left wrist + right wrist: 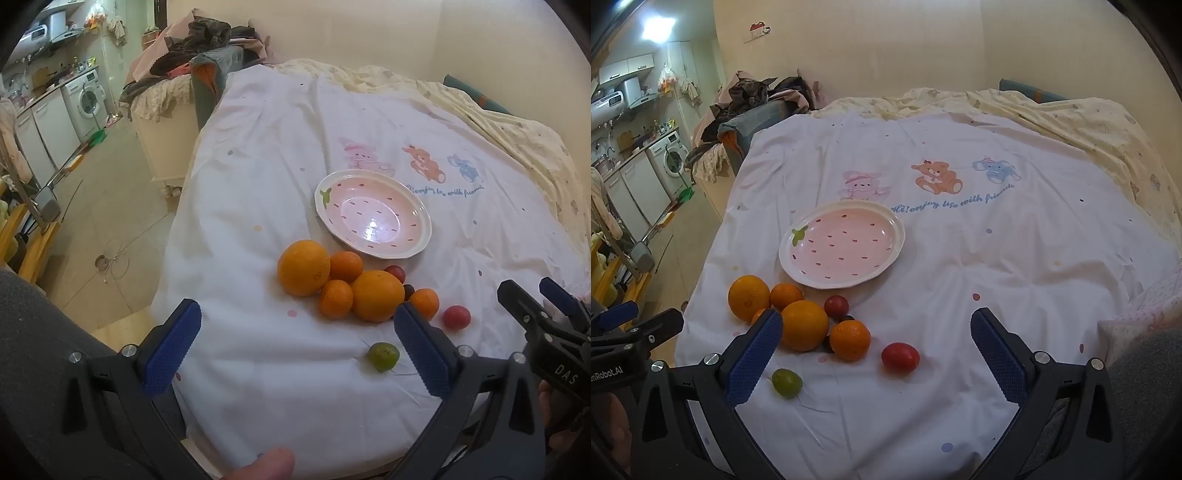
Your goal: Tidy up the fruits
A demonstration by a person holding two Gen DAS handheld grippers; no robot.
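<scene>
An empty pink strawberry-pattern plate (373, 214) (842, 245) lies on a white bed sheet (266, 155) (960, 258). In front of it sits a cluster of fruit: two large oranges (303, 267) (804, 325), several small tangerines (336, 299) (849, 339), dark red plums (395, 272) (836, 306), a red tomato-like fruit (457, 316) (900, 356) and a small green fruit (383, 356) (787, 383). My left gripper (295, 347) is open and empty, hovering near the bed's front edge. My right gripper (875, 358) is open and empty, just in front of the fruit; it also shows in the left wrist view (535, 295).
A cream patterned blanket (1071, 122) covers the bed's far and right side. A chair piled with clothes (199, 48) stands beyond the bed's left corner. Tiled floor (110, 206) and a kitchen with a washing machine (88, 99) lie to the left.
</scene>
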